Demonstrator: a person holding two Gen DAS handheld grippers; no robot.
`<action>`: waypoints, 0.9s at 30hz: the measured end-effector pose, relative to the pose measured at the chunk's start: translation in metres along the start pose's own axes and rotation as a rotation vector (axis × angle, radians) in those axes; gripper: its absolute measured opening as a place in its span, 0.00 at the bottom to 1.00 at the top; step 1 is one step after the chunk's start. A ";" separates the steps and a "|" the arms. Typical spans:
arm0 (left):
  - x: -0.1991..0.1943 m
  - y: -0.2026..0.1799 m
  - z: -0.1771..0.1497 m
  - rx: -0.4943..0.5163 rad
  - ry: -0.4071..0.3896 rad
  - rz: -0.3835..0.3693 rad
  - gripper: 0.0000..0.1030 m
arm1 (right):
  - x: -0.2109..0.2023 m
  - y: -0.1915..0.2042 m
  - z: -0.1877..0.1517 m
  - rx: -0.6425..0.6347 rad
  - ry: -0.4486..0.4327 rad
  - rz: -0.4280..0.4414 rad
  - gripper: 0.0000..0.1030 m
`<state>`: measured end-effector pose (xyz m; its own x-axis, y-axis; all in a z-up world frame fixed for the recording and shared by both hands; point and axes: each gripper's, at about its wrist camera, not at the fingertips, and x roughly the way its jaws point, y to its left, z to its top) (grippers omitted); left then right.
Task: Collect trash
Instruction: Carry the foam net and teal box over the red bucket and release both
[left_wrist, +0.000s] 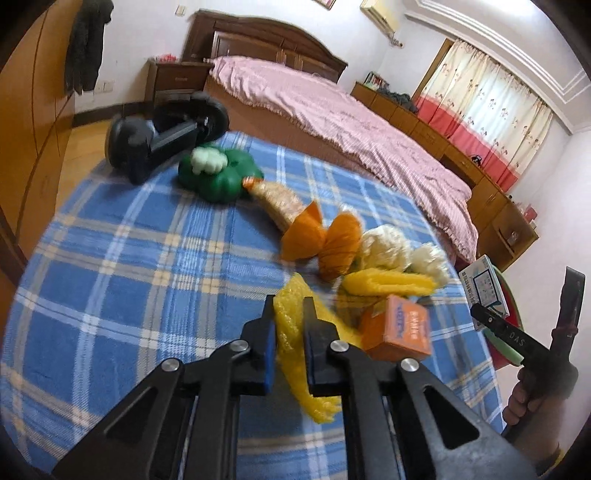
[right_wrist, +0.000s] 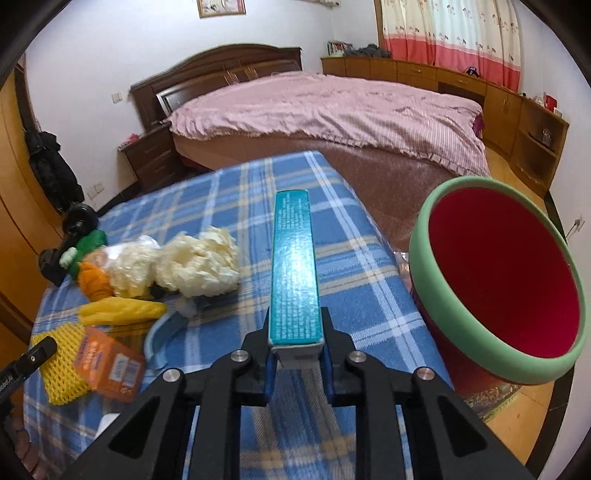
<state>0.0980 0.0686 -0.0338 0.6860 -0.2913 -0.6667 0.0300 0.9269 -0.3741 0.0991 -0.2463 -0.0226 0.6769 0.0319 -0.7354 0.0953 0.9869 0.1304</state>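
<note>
My left gripper (left_wrist: 289, 310) is shut on a yellow foam net (left_wrist: 295, 343) and holds it over the blue plaid table (left_wrist: 129, 258). My right gripper (right_wrist: 295, 325) is shut on a teal box (right_wrist: 293, 269), held edge-up beside the red bin with a green rim (right_wrist: 498, 280). The box and right gripper also show in the left wrist view (left_wrist: 484, 291). An orange box (left_wrist: 397, 326), a yellow wrapper (left_wrist: 388, 282), white foam nets (left_wrist: 386, 245) and orange wrappers (left_wrist: 321, 240) lie on the table. The yellow net also shows in the right wrist view (right_wrist: 61, 365).
A green toy (left_wrist: 218, 173) and a black dumbbell-like object (left_wrist: 162, 136) sit at the table's far side. A light blue strip (right_wrist: 164, 332) lies near the orange box (right_wrist: 107, 365). A pink-covered bed (right_wrist: 332, 110) stands beyond the table, with wooden cabinets (right_wrist: 517, 122) along the window wall.
</note>
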 end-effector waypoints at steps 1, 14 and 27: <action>-0.007 -0.004 0.001 0.008 -0.019 0.002 0.11 | -0.005 0.000 -0.001 0.002 -0.008 0.007 0.21; -0.057 -0.054 0.024 0.090 -0.139 -0.014 0.11 | -0.062 -0.018 -0.014 0.047 -0.079 0.083 0.21; -0.040 -0.144 0.040 0.200 -0.085 -0.140 0.11 | -0.090 -0.079 -0.013 0.144 -0.113 0.026 0.21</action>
<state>0.0955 -0.0437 0.0724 0.7238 -0.4067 -0.5575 0.2660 0.9099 -0.3184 0.0208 -0.3255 0.0249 0.7576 0.0312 -0.6520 0.1746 0.9528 0.2485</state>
